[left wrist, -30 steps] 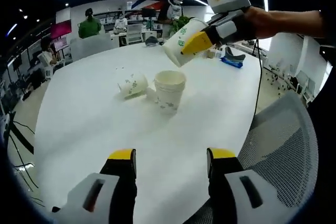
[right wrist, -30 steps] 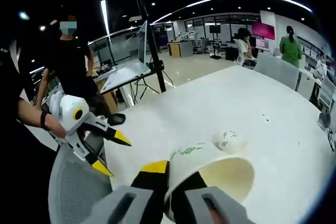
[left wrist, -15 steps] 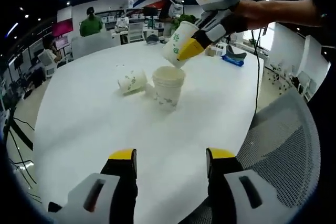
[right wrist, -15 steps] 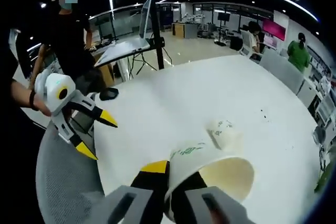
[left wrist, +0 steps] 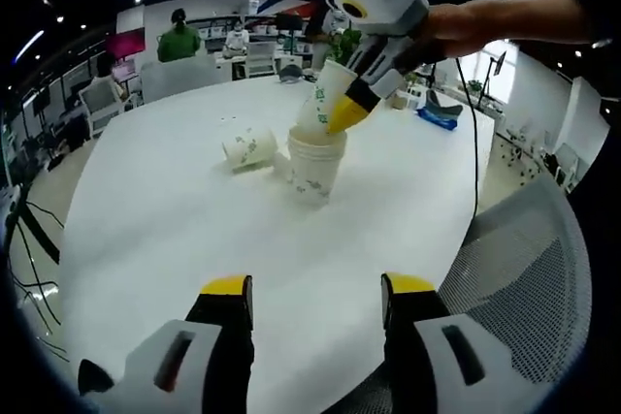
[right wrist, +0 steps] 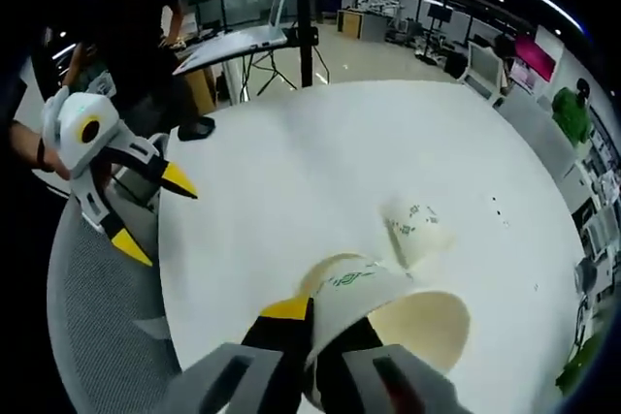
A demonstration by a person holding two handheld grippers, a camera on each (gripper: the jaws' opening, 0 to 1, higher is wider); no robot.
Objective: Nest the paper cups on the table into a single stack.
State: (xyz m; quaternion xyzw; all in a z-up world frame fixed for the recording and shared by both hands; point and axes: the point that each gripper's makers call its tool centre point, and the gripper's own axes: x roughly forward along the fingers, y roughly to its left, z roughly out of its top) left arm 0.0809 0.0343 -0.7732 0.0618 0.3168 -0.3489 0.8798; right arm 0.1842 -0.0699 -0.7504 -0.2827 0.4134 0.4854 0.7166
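Right tool point(left wrist: 342, 115) pinching tapered paper cup point(left wrist: 323, 104), upright cup point(left wrist: 314, 164), smooth white table point(left wrist: 175, 239)

A grey mesh office chair point(left wrist: 529, 269) sits at four o'clock in the left gripper view. A person in green point(left wrist: 179, 41) stands at eleven o'clock. A blue object point(left wrist: 439, 117) lies near the far edge at two o'clock.

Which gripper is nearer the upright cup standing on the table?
Right. The right gripper holds a cup tilted just above the upright cup; the left gripper hangs open near the table edge, well short of it.
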